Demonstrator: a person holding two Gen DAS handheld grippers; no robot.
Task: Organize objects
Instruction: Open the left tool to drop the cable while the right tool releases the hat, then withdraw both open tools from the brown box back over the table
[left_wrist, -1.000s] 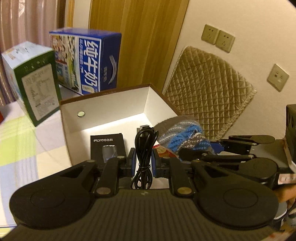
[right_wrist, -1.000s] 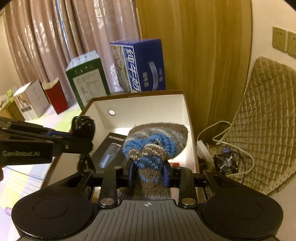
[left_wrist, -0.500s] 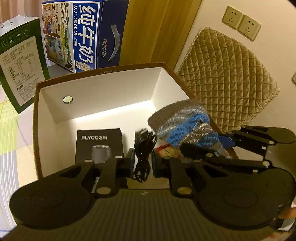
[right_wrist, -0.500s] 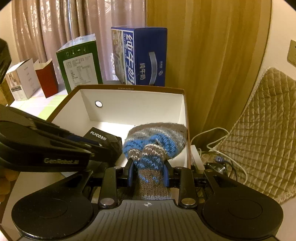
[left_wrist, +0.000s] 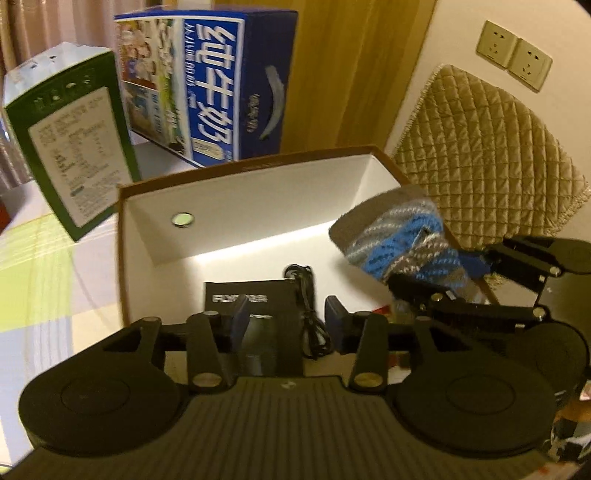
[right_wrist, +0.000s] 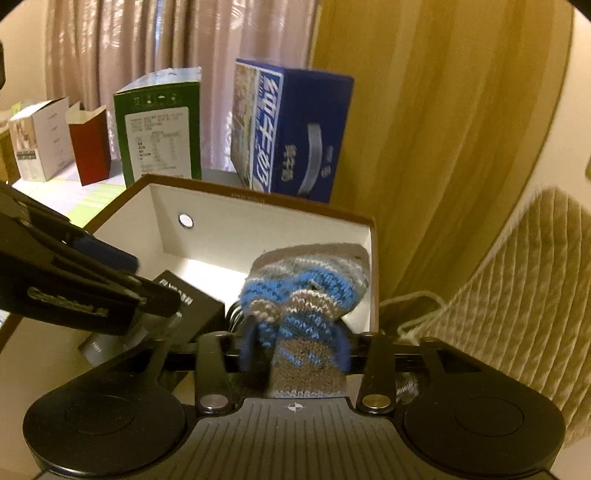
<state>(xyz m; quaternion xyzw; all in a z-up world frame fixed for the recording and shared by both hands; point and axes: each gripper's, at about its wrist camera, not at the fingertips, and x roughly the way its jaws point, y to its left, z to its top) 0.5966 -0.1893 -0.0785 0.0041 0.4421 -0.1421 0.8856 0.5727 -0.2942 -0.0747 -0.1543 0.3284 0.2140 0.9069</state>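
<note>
An open cardboard box (left_wrist: 258, 206) with white walls holds a black FLYCO package (left_wrist: 255, 301) and a coiled black cable (left_wrist: 310, 317). My left gripper (left_wrist: 286, 319) hangs over the box's near side. Its jaws are opening, with the cable lying loose between them, clear of both pads. A blue-and-grey knitted piece (right_wrist: 306, 288) droops over the box's right end (right_wrist: 371, 258). It sits between the opening jaws of my right gripper (right_wrist: 294, 347), with a gap showing at the left finger (right_wrist: 245, 347). In the left wrist view the knit (left_wrist: 402, 240) hangs at the right.
Behind the box stand a blue milk carton (left_wrist: 210, 85) and a green carton (left_wrist: 70, 147). Further left are a red box (right_wrist: 90, 147) and a white box (right_wrist: 40, 144). A quilted beige cushion (left_wrist: 480, 155) leans on the wall to the right, with a white cord (right_wrist: 417, 314) beside it.
Both grippers sank toward the box, then their jaws spread. The left let go of the cable, which now lies beside the black package. The right loosened its grip on the knit.
</note>
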